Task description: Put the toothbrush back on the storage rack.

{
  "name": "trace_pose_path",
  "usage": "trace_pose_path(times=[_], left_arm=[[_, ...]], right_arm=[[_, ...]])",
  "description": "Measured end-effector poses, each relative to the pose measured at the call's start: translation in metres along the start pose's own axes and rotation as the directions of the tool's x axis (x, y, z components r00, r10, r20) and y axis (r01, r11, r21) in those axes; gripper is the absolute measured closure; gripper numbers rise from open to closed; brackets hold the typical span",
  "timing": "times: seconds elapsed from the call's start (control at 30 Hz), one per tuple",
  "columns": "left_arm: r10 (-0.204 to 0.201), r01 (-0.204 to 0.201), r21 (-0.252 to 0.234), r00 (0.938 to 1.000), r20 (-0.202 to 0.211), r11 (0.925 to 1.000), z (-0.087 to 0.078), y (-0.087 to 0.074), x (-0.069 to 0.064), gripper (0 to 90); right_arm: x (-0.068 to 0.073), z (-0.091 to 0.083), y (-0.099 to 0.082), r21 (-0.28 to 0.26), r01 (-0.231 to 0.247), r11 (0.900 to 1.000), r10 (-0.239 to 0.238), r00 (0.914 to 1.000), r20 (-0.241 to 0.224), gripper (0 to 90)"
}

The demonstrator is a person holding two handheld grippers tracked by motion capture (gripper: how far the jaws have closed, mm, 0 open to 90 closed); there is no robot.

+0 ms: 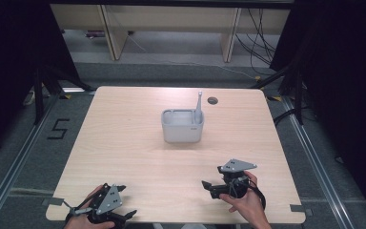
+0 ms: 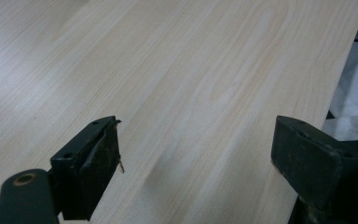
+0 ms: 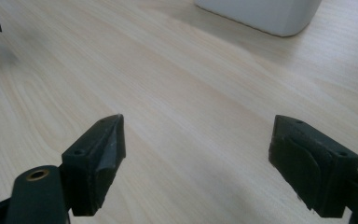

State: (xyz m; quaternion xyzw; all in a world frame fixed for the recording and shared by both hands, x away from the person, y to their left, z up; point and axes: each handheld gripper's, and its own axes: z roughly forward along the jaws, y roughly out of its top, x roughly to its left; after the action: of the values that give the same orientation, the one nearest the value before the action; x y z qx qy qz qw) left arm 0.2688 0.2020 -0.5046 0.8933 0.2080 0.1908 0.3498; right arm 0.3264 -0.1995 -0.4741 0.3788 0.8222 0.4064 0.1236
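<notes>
A pale grey tub [image 1: 182,126] stands upright in the middle of the wooden table [image 1: 124,143], and a grey handle [image 1: 199,102] sticks up from its right rear corner. The tub's lower edge [image 3: 265,14] shows at the top of the right gripper view. My left gripper [image 1: 126,216] rests at the near left edge of the table, open, with bare wood between its jaws [image 2: 196,144]. My right gripper [image 1: 209,187] sits at the near right, pointing left, well short of the tub. It is open and holds nothing [image 3: 198,140].
A round cable hole [image 1: 212,100] lies at the back of the table, right of the tub. The table's near edge [image 2: 340,79] runs close by the left gripper. Wooden furniture legs and cables [image 1: 257,38] stand on the floor beyond.
</notes>
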Motion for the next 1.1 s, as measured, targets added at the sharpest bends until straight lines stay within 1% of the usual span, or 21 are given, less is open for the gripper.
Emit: trace_pose_path(times=[0.03, 0.07, 0.1, 0.13, 0.17, 0.2, 0.23, 0.3, 0.33, 0.4, 0.5, 0.53, 0.6, 0.7, 0.77, 0.83, 0.87, 0.93, 0.97, 1.03, 1.1], left_arm=[[0.001, -0.001, 0.000, 1.0000, 0.001, 1.0000, 0.000, 0.000, 0.000, 14.8], [0.001, -0.001, 0.000, 1.0000, 0.002, 1.0000, 0.000, 0.000, 0.000, 14.8], [0.001, -0.001, 0.000, 1.0000, 0.001, 1.0000, 0.000, 0.000, 0.000, 14.8], [0.000, 0.000, 0.000, 1.0000, 0.000, 1.0000, 0.000, 0.000, 0.000, 14.8], [0.000, 0.000, -0.001, 1.0000, 0.000, 1.0000, 0.000, 0.000, 0.000, 14.8], [0.002, -0.002, 0.000, 1.0000, 0.000, 1.0000, 0.000, 0.000, 0.000, 14.8], [0.002, -0.002, -0.001, 1.0000, 0.001, 1.0000, 0.000, 0.000, 0.000, 14.8], [0.002, -0.002, -0.002, 1.0000, -0.001, 1.0000, 0.000, 0.000, 0.000, 14.8], [0.001, -0.001, -0.002, 1.0000, -0.002, 1.0000, 0.000, 0.000, 0.000, 14.8], [0.002, -0.002, 0.000, 1.0000, 0.001, 1.0000, 0.000, 0.000, 0.000, 14.8], [0.002, -0.002, 0.001, 1.0000, 0.000, 1.0000, 0.000, 0.000, 0.000, 14.8], [0.002, -0.002, 0.001, 1.0000, 0.000, 1.0000, 0.000, 0.000, 0.000, 14.8], [0.003, -0.003, 0.001, 1.0000, 0.000, 1.0000, 0.000, 0.000, 0.000, 14.8], [0.002, -0.002, 0.000, 1.0000, 0.000, 1.0000, 0.000, 0.000, 0.000, 14.8], [-0.006, 0.006, -0.008, 1.0000, 0.002, 1.0000, 0.001, 0.000, -0.001, 14.8], [0.003, -0.003, 0.001, 1.0000, 0.000, 1.0000, 0.000, 0.000, 0.000, 14.8], [0.002, -0.002, 0.000, 1.0000, 0.000, 1.0000, 0.000, 0.000, 0.000, 14.8], [0.003, -0.003, 0.001, 1.0000, 0.000, 1.0000, 0.000, 0.000, 0.000, 14.8], [-0.010, 0.010, -0.012, 0.9999, 0.006, 0.9999, 0.001, 0.000, -0.001, 14.8], [0.005, -0.005, 0.002, 1.0000, -0.001, 1.0000, 0.000, 0.000, 0.000, 14.8], [-0.010, 0.010, -0.011, 0.9999, 0.005, 0.9999, 0.001, 0.000, -0.001, 14.8]], right_arm=[[0.002, -0.001, -0.002, 0.005, -0.021, 0.9998, 0.021, 0.9997, -0.007, 19.1], [0.001, -0.001, -0.002, -0.002, -0.012, 0.9999, 0.012, 0.9999, 0.000, 19.1], [0.003, -0.002, -0.003, 0.007, -0.032, 0.9995, 0.032, 0.9995, 0.001, 18.9], [0.001, -0.002, -0.004, 0.006, -0.001, 1.0000, 0.001, 1.0000, 0.000, 18.9], [0.004, -0.003, -0.005, 0.013, -0.032, 0.9994, 0.032, 0.9995, 0.003, 18.9], [0.005, -0.004, -0.006, 0.014, -0.041, 0.9991, 0.041, 0.9991, 0.004, 18.9], [0.003, -0.004, -0.007, 0.013, -0.014, 0.9998, 0.014, 0.9999, 0.003, 18.9], [0.003, -0.005, -0.009, 0.014, -0.015, 0.9998, 0.015, 0.9999, 0.008, 18.9], [0.002, -0.005, -0.010, 0.017, 0.006, 0.9998, -0.006, 1.0000, 0.008, 18.9], [0.004, -0.006, -0.011, 0.017, -0.013, 0.9998, 0.013, 0.9999, 0.007, 19.0], [0.004, -0.008, -0.013, 0.017, 0.019, 0.9997, -0.020, 0.9996, 0.018, 19.0], [0.006, -0.009, -0.014, 0.026, -0.001, 0.9997, 0.001, 0.9999, 0.015, 19.0], [0.006, -0.009, -0.016, 0.016, 0.011, 0.9998, -0.011, 0.9998, 0.015, 19.1], [0.008, -0.010, -0.018, 0.022, -0.011, 0.9997, 0.011, 0.9999, 0.011, 19.1], [0.007, -0.011, -0.019, 0.031, 0.000, 0.9995, 0.000, 1.0000, 0.005, 19.0], [0.007, -0.012, -0.021, 0.020, 0.019, 0.9996, -0.019, 0.9996, 0.021, 19.0], [0.009, -0.013, -0.022, 0.022, -0.014, 0.9997, 0.014, 0.9997, 0.022, 19.0], [0.006, -0.013, -0.023, 0.022, 0.021, 0.9995, -0.021, 0.9998, 0.001, 18.9], [0.006, -0.013, -0.024, 0.025, 0.014, 0.9996, -0.014, 0.9999, 0.002, 18.9], [0.007, -0.015, -0.025, 0.021, 0.011, 0.9997, -0.012, 0.9997, 0.020, 18.9], [0.008, -0.016, -0.025, 0.023, 0.003, 0.9997, -0.003, 0.9998, 0.020, 18.7]])
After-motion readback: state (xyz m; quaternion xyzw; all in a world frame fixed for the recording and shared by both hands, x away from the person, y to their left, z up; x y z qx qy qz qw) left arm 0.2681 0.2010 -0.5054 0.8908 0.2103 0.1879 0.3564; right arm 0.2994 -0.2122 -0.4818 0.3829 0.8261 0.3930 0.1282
